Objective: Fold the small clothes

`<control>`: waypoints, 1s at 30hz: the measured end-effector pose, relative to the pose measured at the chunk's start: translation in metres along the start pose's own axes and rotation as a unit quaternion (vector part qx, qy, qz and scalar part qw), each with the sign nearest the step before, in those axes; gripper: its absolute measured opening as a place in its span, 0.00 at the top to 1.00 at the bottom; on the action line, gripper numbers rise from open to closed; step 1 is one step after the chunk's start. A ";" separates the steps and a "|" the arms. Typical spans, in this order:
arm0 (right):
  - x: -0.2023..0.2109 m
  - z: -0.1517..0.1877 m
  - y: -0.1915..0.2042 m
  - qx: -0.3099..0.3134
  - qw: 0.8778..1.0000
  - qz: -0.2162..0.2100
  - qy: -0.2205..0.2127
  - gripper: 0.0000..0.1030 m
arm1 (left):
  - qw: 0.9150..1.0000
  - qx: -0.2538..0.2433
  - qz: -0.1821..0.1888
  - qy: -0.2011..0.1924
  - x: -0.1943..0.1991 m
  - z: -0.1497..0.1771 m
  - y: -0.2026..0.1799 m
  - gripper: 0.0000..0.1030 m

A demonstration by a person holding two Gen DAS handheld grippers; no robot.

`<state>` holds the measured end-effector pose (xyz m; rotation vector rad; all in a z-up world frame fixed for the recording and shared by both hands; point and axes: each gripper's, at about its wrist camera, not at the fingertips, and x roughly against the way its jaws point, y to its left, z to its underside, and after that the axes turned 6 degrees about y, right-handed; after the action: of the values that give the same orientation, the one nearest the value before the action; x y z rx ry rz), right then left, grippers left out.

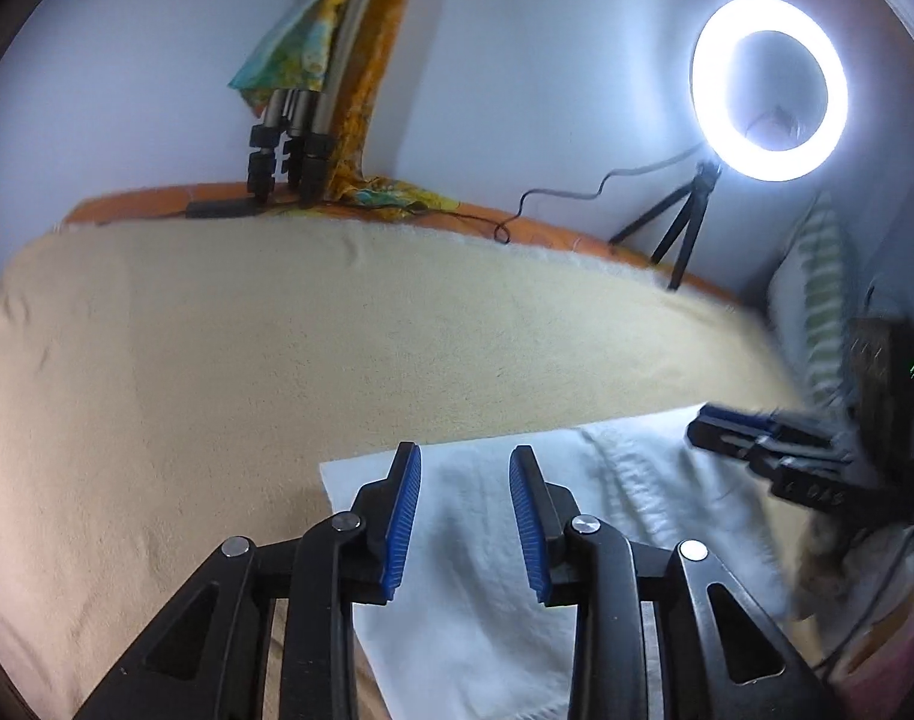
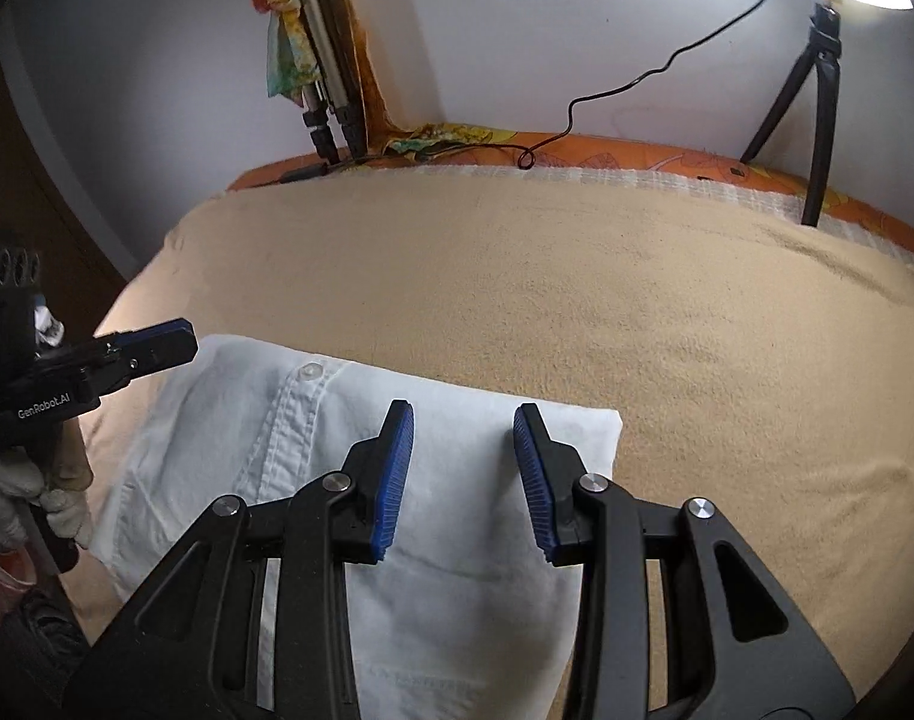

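White cotton shirt [image 2: 360,456], one of it, folded into a neat block, lies on the near part of the tan fleece blanket [image 2: 577,300] that covers the bed, a single clear button [image 2: 310,369] showing on its placket. The left gripper [image 1: 465,462] hangs just above the shirt's left side, blue ribbed pads apart with only a modest gap, nothing between them, no cloth pinched. The right gripper [image 2: 463,417] hovers over the shirt's right end, its blue pads likewise parted and empty. In the right wrist view the left tool comes in from the side, and a hand in a pale knit glove [image 2: 12,498] wraps its handle.

The room now: pale bluish-white walls meet in a corner behind the bed. Along the bed's far edge an orange patterned sheet [image 2: 637,159] peeks out past the blanket. One lit white ring light [image 1: 769,87] stands on a small black tripod [image 1: 679,228] at the far right corner of the bed, glaring hard. A second tripod with grey metal legs [image 1: 288,138] is propped in the wall corner, a colourful floral cloth [image 1: 294,54] draped over it. One thin black cable [image 2: 655,75] snakes down the wall and curls on the far edge. A green-striped white pillow [image 1: 814,294] leans at the bed's right edge, blurred. Two grippers, two tripods, one shirt.
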<state>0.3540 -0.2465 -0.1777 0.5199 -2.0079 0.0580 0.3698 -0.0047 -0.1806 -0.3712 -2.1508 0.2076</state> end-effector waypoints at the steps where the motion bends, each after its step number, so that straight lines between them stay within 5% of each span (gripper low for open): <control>1: -0.004 -0.002 0.003 0.011 1.000 0.013 0.006 0.64 | 1.000 -0.011 -0.020 0.008 -0.006 0.002 -0.002 0.72; 6: -0.017 0.000 0.002 0.030 0.998 0.044 0.026 0.64 | 0.998 -0.023 -0.052 0.021 -0.019 0.010 0.001 0.71; 18: -0.023 0.009 -0.017 0.010 0.999 0.035 0.036 0.63 | 0.997 -0.038 -0.061 0.020 -0.014 0.010 -0.002 0.71; 23: 0.002 0.018 -0.019 -0.015 0.999 0.031 0.017 0.63 | 0.996 -0.049 -0.078 0.011 -0.002 0.013 -0.005 0.73; 30: 0.038 0.054 0.002 0.000 1.000 -0.011 0.011 0.63 | 0.997 -0.054 -0.054 0.000 0.033 0.023 -0.016 0.73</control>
<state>0.2935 -0.2719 -0.1703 0.5384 -1.9809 0.0497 0.3301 -0.0084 -0.1642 -0.3166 -2.1808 0.0294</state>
